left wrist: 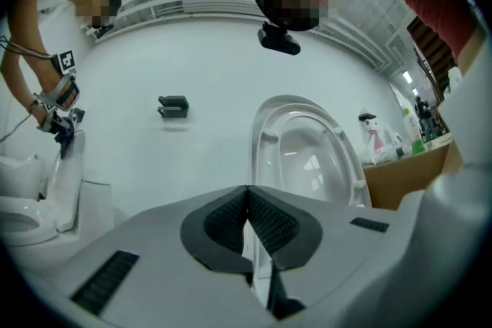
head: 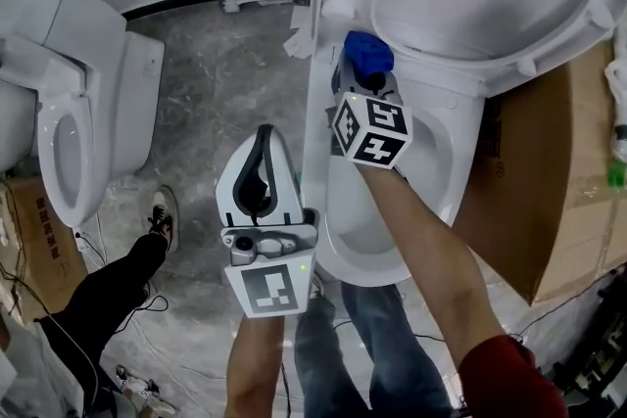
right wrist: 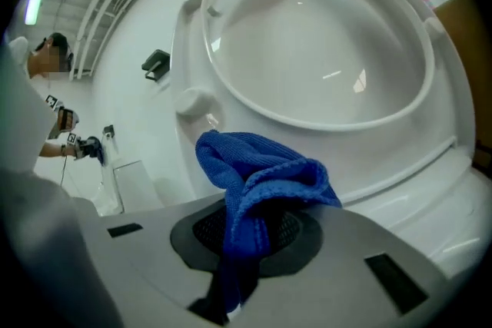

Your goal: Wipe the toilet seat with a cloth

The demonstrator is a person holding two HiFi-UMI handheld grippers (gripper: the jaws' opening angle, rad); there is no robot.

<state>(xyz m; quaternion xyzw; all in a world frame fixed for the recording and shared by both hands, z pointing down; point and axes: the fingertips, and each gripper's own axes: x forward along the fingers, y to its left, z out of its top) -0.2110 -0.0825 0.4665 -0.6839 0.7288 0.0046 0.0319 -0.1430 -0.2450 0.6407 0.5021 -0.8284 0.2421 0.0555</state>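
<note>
Wiping looks barely begun: the right gripper pinches the blue cloth by the raised toilet seat's hinge and next needs pressing contact, while the left gripper's jaws are pressed together, empty.

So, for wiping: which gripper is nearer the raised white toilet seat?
Right. The right gripper, holding the blue cloth, is at the toilet seat's hinge end; the left gripper is beside the white bowl.

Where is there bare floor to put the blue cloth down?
The grey floor between the left toilet and the open toilet is bare. Lower left is crowded with a person's leg and cables; the cardboard box fills the right side.
</note>
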